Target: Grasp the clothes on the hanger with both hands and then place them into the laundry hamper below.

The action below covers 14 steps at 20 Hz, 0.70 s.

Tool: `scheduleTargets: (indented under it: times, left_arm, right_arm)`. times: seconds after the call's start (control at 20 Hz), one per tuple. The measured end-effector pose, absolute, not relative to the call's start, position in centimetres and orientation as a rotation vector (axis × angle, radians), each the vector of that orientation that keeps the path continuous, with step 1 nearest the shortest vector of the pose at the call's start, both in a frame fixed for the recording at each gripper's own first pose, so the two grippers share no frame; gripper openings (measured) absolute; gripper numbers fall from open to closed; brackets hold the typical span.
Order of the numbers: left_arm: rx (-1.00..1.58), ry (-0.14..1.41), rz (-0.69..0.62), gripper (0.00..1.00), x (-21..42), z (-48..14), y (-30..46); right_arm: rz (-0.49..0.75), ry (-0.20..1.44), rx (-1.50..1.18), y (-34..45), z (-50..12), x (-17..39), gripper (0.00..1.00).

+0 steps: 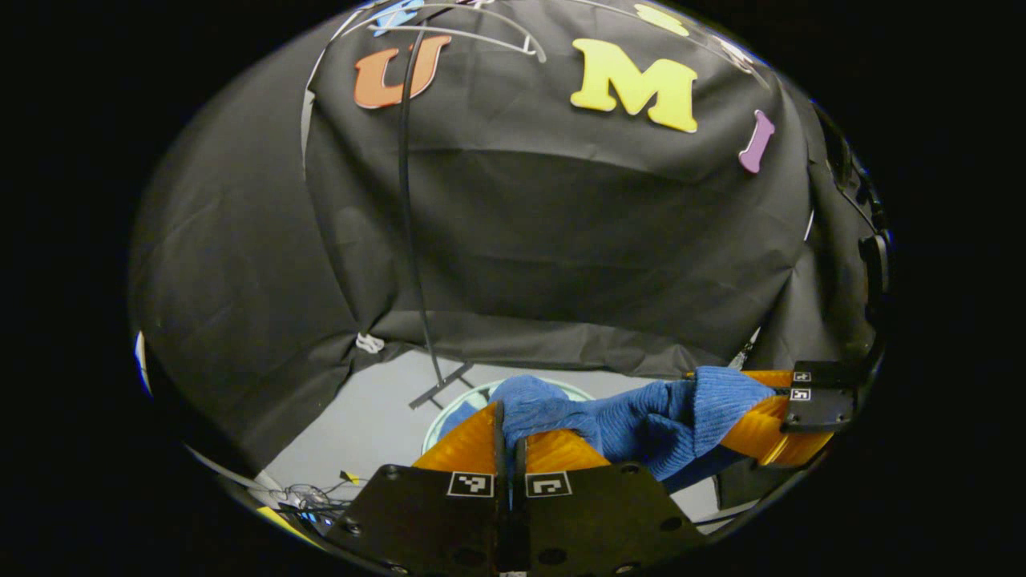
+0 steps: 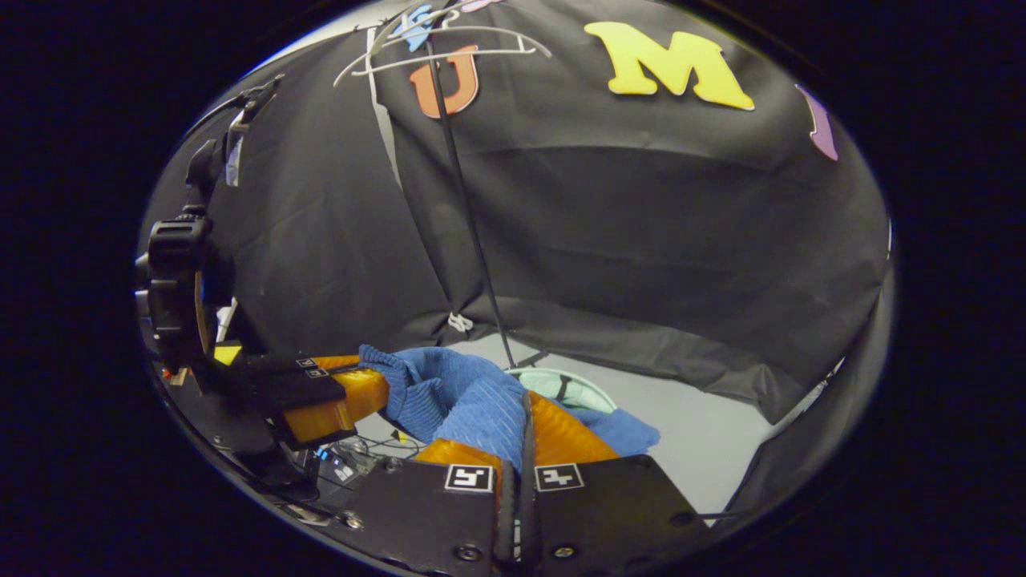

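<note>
Blue knit garment [image 1: 641, 421] stretches between both clamped grippers, left [image 1: 509, 437] and right [image 2: 525, 433], just above the hamper rim [image 2: 597, 393].

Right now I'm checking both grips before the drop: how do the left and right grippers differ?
The left gripper pinches a thin edge of the blue knit garment, directly over the pale green hamper. The right gripper has thicker folds draped over its fingers, with the hamper beyond it. Both are shut on the garment, low above the hamper.

left orange tongs [image 1: 508, 437] closed on blue knitted garment [image 1: 641, 421], right orange tongs [image 1: 773, 417] pinching its far end, pale green round hamper [image 1: 449, 409] below on grey floor [image 1: 377, 417]
</note>
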<state>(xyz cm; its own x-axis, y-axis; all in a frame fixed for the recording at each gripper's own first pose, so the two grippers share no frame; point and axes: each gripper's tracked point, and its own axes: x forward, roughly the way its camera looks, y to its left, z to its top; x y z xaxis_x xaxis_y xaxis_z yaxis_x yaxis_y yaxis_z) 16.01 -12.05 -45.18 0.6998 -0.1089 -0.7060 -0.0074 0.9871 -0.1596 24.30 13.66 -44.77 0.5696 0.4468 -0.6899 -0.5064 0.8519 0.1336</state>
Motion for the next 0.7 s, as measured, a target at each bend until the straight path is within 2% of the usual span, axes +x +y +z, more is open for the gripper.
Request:
scheduleTargets:
  times: [0.15,0.2,0.25,0.35,0.4,0.5,0.55,0.6,0.7]
  left_arm:
    - [-0.15,0.849,-0.037,0.01,14.2,-48.4,-12.0]
    - [-0.149,0.869,-0.034,0.05,13.9,-49.4,-12.0]
    - [-0.15,0.885,-0.026,0.0,13.7,-50.2,-11.9]
    - [-0.161,0.913,-0.01,0.05,13.5,-51.3,-11.7]
    - [-0.164,0.922,-0.001,0.0,13.4,-51.3,-11.7]
    - [-0.138,0.938,0.017,0.01,13.1,-51.5,-11.0]
    - [-0.122,0.932,0.023,0.02,13.4,-51.3,-10.6]
    - [-0.114,0.924,0.032,0.01,13.5,-51.1,-9.9]
    - [-0.137,0.913,0.039,0.5,14.0,-51.1,-9.8]
  right_arm:
    - [0.554,0.83,-0.098,13.7,-48.5,24.0,0.06]
    - [0.546,0.848,-0.097,13.6,-49.7,23.8,0.07]
    - [0.54,0.865,-0.092,13.5,-50.2,23.6,0.07]
    - [0.537,0.877,-0.085,13.7,-51.0,23.5,0.08]
    - [0.537,0.88,-0.09,13.7,-51.1,23.5,0.08]
    - [0.538,0.886,-0.085,13.5,-51.0,23.4,0.08]
    - [0.527,0.879,-0.08,13.3,-50.5,23.8,0.11]
    - [0.512,0.863,-0.076,12.8,-50.0,24.2,0.28]
    - [0.482,0.834,-0.068,12.2,-48.8,25.0,0.61]
